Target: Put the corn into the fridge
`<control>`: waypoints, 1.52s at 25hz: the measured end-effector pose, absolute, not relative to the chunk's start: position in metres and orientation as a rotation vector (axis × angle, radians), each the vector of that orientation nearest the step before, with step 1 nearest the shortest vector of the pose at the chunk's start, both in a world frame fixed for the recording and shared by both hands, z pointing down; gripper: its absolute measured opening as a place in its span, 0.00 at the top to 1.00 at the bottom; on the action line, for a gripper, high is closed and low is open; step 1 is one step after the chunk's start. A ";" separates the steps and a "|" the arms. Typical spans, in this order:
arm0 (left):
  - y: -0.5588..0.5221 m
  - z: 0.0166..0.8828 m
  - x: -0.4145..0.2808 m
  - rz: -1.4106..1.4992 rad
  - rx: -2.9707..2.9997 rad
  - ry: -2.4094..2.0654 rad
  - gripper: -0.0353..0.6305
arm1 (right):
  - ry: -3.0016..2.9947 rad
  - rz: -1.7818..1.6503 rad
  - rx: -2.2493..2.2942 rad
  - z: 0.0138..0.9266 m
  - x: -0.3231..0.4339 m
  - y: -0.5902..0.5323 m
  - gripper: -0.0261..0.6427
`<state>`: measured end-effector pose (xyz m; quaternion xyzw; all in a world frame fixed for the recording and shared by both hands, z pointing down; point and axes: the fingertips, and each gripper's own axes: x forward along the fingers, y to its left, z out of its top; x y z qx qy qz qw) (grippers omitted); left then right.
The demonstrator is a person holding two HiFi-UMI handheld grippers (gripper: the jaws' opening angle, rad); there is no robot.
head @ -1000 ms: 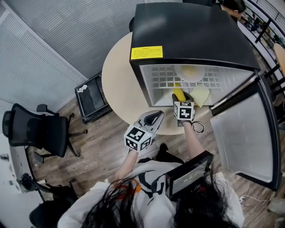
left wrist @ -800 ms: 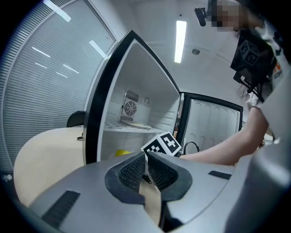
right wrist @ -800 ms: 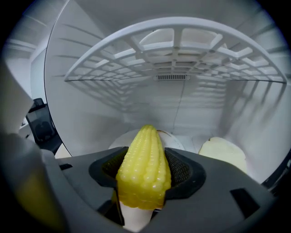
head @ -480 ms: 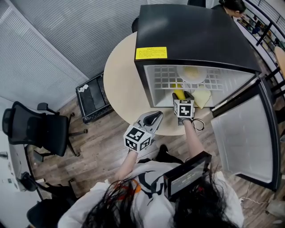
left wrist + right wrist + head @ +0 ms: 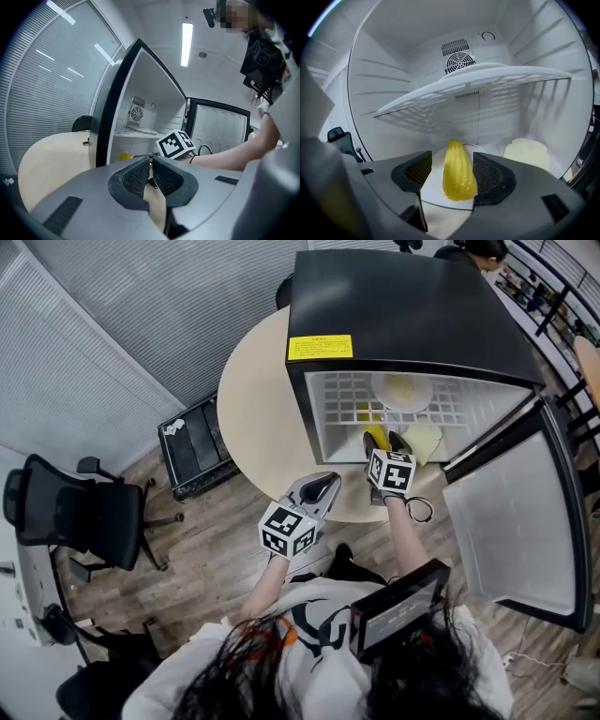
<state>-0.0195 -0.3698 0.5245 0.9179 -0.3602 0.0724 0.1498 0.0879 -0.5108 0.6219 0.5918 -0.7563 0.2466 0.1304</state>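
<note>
- The black fridge (image 5: 412,306) fills the upper right of the head view. Its door (image 5: 511,512) is swung wide toward the lower right, leaving the whole front opening free.
- The round table (image 5: 248,399) carries it. A bare strip of tabletop runs along the fridge's front edge at frame centre, and more lies bare to its left.
- Inside, a white wire shelf (image 5: 478,79) spans the upper half of the right gripper view. The compartment beneath is bare to the left of the jaws, with a pale block (image 5: 525,153) at lower right near the side wall.
- The right gripper (image 5: 452,169) reaches over the front lip into that lower compartment, jaws spread, gripping nothing. Its marker cube (image 5: 391,472) sits tilted, where half a second ago it sat squarer.
- The left gripper (image 5: 150,165), clenched on nothing, hangs over the table's near edge just below centre in the head view, where it was a second ago.
- The corn (image 5: 458,171) lies on the fridge's white floor between the spread jaws, just beside the right-hand pad and clear of the left-hand one. Its long axis runs front to back, with the tapered tip toward the rear wall and the blunt end toward the opening.
</note>
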 end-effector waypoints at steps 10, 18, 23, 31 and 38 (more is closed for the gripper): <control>-0.354 0.519 -0.021 0.184 2.645 -1.018 0.93 | -2.334 0.645 1.726 0.569 0.072 -0.465 0.57; -0.335 0.508 -0.028 0.147 2.666 -1.006 0.93 | -2.423 0.624 1.741 0.529 0.055 -0.415 0.68; -0.317 0.501 -0.040 0.120 2.677 -1.005 0.93 | -2.445 0.630 1.754 0.516 0.041 -0.383 0.73; -0.276 0.491 -0.066 0.093 2.693 -1.000 0.93 | -2.460 0.658 1.792 0.501 0.017 -0.321 0.78; -0.232 0.487 -0.083 0.051 2.694 -0.982 0.93 | -2.457 0.630 1.858 0.487 0.006 -0.262 0.82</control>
